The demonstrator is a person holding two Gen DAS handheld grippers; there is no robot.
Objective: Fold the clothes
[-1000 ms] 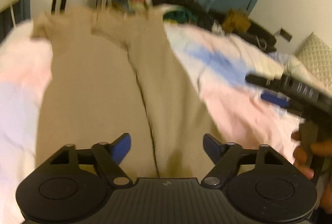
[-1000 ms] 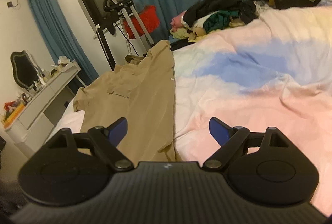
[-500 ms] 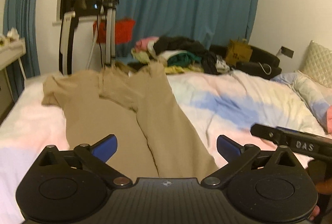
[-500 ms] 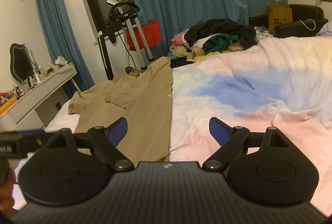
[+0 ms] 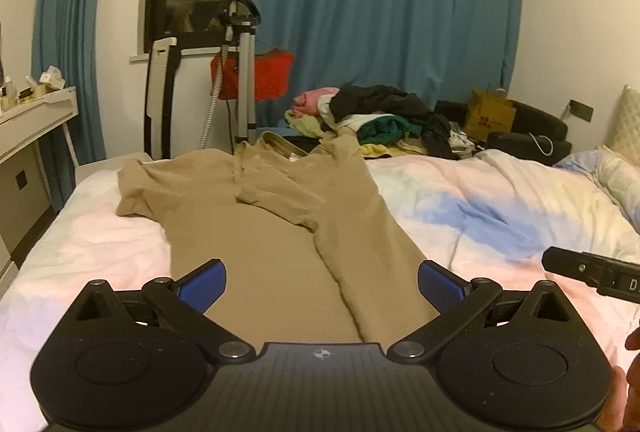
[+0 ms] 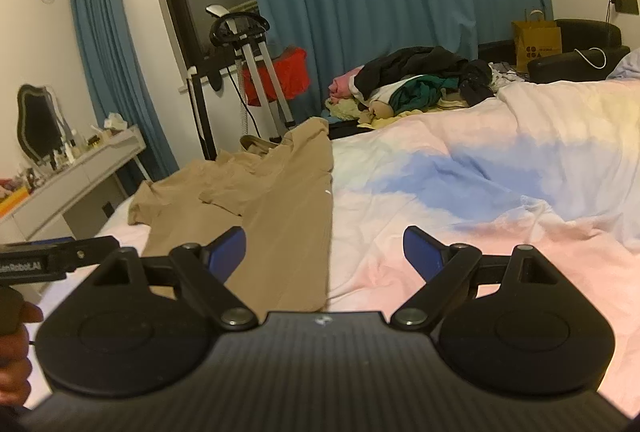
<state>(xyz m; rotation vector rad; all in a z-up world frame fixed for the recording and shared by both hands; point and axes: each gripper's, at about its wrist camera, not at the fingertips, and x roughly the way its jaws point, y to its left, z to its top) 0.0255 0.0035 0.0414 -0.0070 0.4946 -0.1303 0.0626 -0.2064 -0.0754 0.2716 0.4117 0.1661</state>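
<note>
"enRobot.AI" on left gripper (image 6: 52,260) (start cut off)

Blue curtains (image 5: 380,0) across the top, garment steamer (image 5: 240,72) upper centre, white dresser (image 6: 76,168) at left, brown paper bag (image 6: 536,42) upper right, pastel bedspread (image 6: 500,184) filling right.

Tan garment (image 5: 256,232) on pink-and-blue blotched duvet (image 5: 500,200).

A tan garment (image 5: 260,244) lies spread lengthwise on the bed (image 5: 480,200), along the left part of the pastel pink, blue and yellow duvet. One side is folded over onto the middle, its short sleeve lying across the chest; the other sleeve sticks out flat. The collar end points toward the curtains.
</note>
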